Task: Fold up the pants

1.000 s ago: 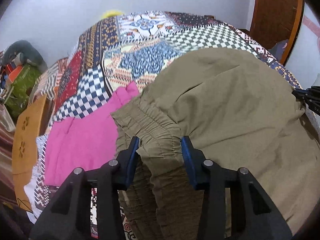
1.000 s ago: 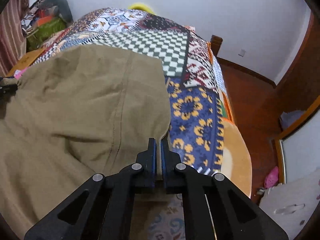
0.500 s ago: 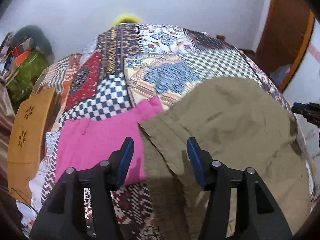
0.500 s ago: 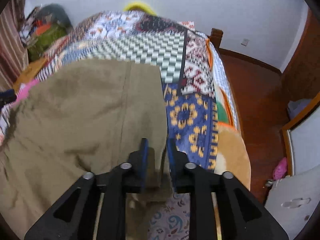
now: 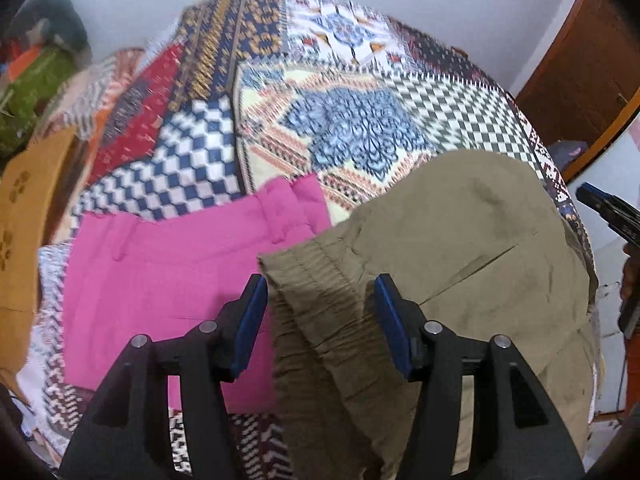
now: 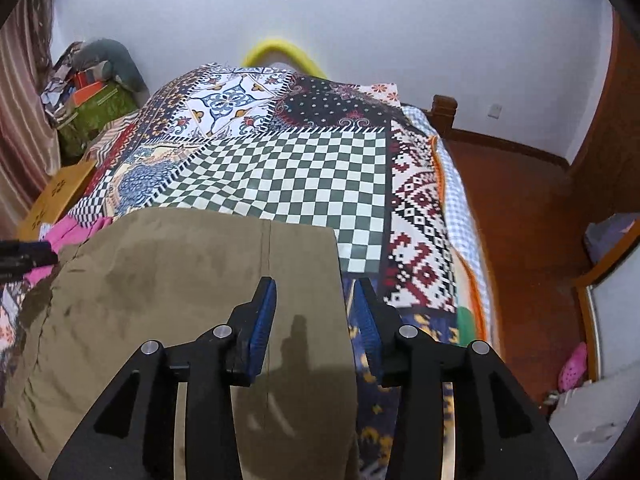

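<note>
Olive-khaki cotton pants [image 5: 460, 256] lie spread flat on a bed covered by a multicoloured patchwork quilt [image 5: 348, 128]. The gathered elastic waistband [image 5: 316, 292] sits between the blue pads of the left gripper [image 5: 320, 320], whose jaws are spread wide and grip nothing. The right gripper [image 6: 316, 320] hovers over the pants' far corner, jaws also spread apart and empty. A folded bright pink garment [image 5: 180, 272] lies just beside the waistband.
</note>
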Tool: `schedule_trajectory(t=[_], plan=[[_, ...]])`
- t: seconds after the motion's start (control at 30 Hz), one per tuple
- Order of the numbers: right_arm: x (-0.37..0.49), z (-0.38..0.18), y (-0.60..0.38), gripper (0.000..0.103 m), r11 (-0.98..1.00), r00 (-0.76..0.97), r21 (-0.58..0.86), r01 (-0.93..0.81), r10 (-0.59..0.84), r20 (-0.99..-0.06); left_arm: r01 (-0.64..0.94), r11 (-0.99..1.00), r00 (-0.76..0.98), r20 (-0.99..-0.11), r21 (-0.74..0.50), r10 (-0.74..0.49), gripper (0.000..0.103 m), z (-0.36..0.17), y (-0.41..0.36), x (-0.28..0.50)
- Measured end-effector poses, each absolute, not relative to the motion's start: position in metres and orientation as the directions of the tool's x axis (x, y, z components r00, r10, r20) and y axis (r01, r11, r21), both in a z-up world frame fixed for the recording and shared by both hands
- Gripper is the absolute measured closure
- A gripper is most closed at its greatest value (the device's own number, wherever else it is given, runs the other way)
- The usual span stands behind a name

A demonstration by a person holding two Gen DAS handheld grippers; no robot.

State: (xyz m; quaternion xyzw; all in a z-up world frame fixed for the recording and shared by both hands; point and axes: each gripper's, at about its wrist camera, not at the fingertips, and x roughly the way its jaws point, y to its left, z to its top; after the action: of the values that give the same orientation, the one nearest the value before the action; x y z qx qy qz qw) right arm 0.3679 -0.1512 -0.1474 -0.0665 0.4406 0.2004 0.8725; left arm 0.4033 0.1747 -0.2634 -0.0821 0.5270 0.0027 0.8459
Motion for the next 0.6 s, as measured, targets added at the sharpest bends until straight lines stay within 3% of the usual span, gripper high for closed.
schedule_trajectory(t=[0.27,0.6], plan=[[0.403,-0.171,-0.139,0.066,0.91,0.479,0.051,-0.412,0.264,-0.837,-0.122,0.977,0.419,-0.901,-0.175,-0.109,0.043,-0.275,0.174,0.422],[0.437,-0.206,-0.119,0.066,0.894,0.376,0.064,-0.444,0.25,-0.892,-0.145,0.981,0.434,-0.9,-0.126,-0.051,0.044,-0.29,0.168,0.43]])
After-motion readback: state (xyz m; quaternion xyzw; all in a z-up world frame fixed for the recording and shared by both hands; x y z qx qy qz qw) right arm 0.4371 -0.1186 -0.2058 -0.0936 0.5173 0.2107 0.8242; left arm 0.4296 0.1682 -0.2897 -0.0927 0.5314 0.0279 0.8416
